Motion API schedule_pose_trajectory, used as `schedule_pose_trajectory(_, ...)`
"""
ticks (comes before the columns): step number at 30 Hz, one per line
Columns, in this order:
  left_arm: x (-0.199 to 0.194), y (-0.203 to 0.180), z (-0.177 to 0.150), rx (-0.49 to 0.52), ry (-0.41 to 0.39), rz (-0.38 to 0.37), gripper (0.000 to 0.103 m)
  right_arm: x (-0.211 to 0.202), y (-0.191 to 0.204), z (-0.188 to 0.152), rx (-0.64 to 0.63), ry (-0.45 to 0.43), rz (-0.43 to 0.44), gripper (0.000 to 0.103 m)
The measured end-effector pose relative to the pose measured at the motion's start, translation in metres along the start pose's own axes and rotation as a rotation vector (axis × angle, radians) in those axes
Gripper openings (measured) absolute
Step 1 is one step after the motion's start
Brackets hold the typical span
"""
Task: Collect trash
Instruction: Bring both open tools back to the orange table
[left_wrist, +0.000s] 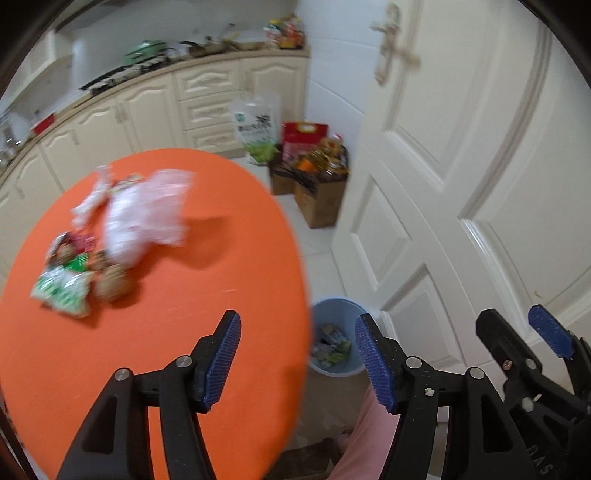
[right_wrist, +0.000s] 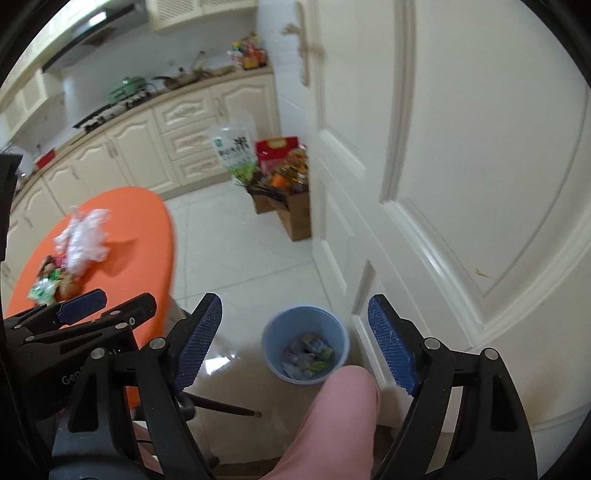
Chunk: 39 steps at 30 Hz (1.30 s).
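Both the left gripper (left_wrist: 297, 354) and right gripper (right_wrist: 295, 341) are hanging spread and empty; crumpled white plastic and green wrappers (left_wrist: 110, 240) are lying mid-top on the round orange table (left_wrist: 221, 295); the pale-blue round plastic bin (right_wrist: 271, 354) is standing on the floor beyond the table's edge; likely risk: light wrappers slipping from the pads, missing the bin.

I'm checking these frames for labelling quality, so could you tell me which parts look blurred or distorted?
Left wrist view: the plastic bag and wrappers on the orange table are smeared. Right wrist view: the blue bin is fairly sharp; the door bows from fisheye distortion.
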<state>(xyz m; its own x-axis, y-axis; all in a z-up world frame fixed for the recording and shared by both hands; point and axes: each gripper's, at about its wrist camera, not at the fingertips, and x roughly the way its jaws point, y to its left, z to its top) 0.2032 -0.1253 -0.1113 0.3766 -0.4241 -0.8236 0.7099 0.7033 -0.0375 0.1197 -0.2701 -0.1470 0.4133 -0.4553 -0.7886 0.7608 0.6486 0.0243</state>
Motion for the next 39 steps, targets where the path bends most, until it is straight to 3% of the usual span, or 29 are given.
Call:
schedule_pose_trajectory(10,-0.090,0.076,-0.050,-0.136,-0.144,0.097,0.067,-0.039,0.084,-0.012,-0.132,-0.059,0.133,0.082)
schedule_pose_trajectory(13,-0.120,0.085,-0.067,-0.163,-0.180,0.124,0.068,-0.053,0.107,-0.018,-0.176,-0.087,0.164,0.083)
schedule_pose_trajectory(16,-0.144,0.095,-0.082,-0.195,-0.210,0.176,0.071,-0.068,0.127,-0.025,-0.205,-0.125,0.183,0.092)
schedule_pose_trajectory(23,-0.187,0.115,-0.114,-0.278,-0.259,0.237,0.073,-0.088,0.168,-0.033,-0.270,-0.165,0.279,0.092)
schedule_pose_trajectory(39,-0.200,0.155,-0.129,-0.372,-0.234,0.242,0.073,-0.088,0.211,-0.052,-0.356,-0.140,0.333,0.092)
